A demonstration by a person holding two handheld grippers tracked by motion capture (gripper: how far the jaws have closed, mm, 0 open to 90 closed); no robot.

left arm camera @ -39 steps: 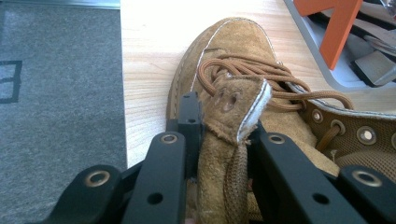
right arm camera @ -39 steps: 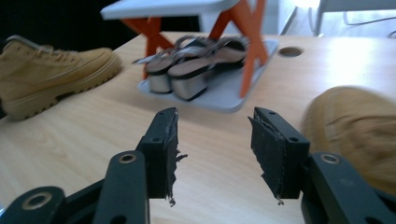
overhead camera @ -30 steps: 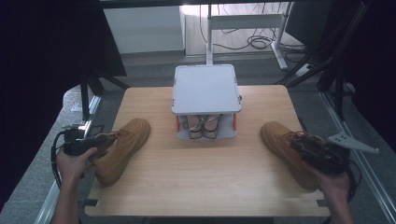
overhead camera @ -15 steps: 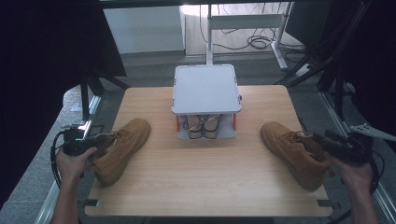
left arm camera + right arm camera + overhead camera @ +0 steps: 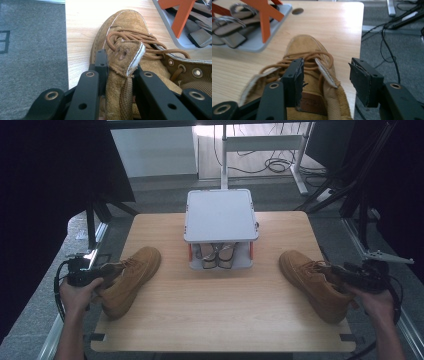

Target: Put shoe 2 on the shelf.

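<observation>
Two tan suede lace-up boots lie on the wooden table (image 5: 215, 320). The left boot (image 5: 131, 280) points toward the middle, and my left gripper (image 5: 106, 271) holds its ankle end. In the left gripper view the gripper (image 5: 121, 67) is shut on the boot's upright collar flap (image 5: 125, 55). The right boot (image 5: 312, 282) lies near the table's right edge. My right gripper (image 5: 337, 270) is at its ankle opening. In the right gripper view the gripper (image 5: 325, 75) is open, its jaws having just been opening. One jaw is inside the boot (image 5: 312, 52), the other outside, with the collar edge loose between them.
A grey shoe rack (image 5: 220, 215) with orange struts stands at the table's back middle, a pair of sandals (image 5: 216, 256) on its lower shelf. Grey carpet and cables (image 5: 392, 50) lie past the right edge. Black frame legs stand on both sides.
My right hand has drawn back to the right, from over the right boot's ankle toward the table's right edge. The left hand and its boot have stayed put.
</observation>
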